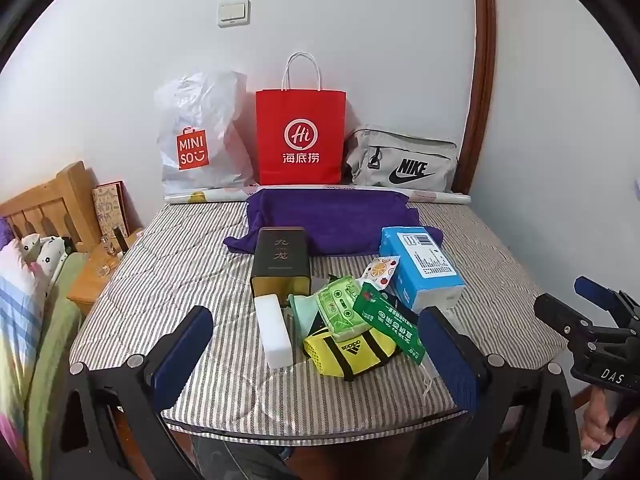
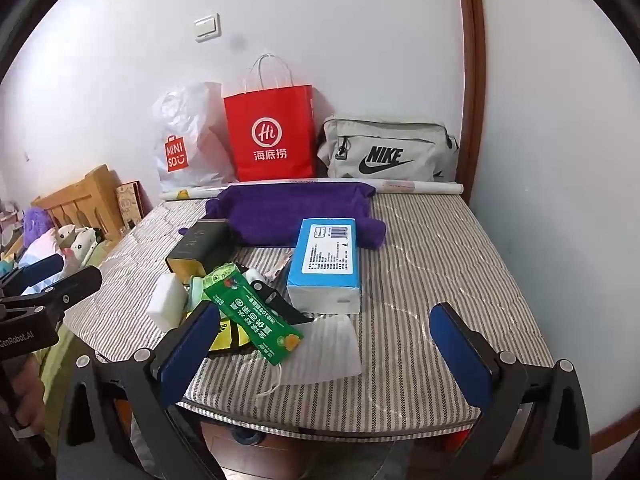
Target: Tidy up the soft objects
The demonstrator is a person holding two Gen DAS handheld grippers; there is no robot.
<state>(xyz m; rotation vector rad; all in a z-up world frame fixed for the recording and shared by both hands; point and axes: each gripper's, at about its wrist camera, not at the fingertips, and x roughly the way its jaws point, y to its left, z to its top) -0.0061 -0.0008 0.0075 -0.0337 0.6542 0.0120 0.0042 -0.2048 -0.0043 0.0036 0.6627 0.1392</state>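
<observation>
Your left gripper (image 1: 316,344) stands with its blue pads spread wide and nothing between them; it hovers over the near edge of the striped padded counter (image 1: 168,272), tilted downward.

Left to right in the left wrist view, the pile ahead of it reads: a white foam block (image 1: 274,332) just inside the left pad; behind it a dark tin (image 1: 281,266) standing upright; a pale green cloth (image 1: 302,314); a green cassette-print packet (image 1: 340,308) resting on a yellow and black pouch (image 1: 352,354); a green carton (image 1: 390,324) lying tilted across the pouch, close to the right pad; and a blue tissue pack (image 1: 420,266) beyond, with a fruit-print packet (image 1: 382,270) touching its left side. None of these touches the gripper.

A purple towel (image 1: 332,220) lies farther back. Along the wall stand a white plastic bag (image 1: 200,136), a red paper bag (image 1: 300,136) and a grey waist bag (image 1: 400,160).

Your right gripper (image 2: 320,344) is likewise wide apart and holds nothing. A white face mask (image 2: 332,348) lies flat on the counter between its pads, untouched. The green carton sits just beside its left pad.
</observation>
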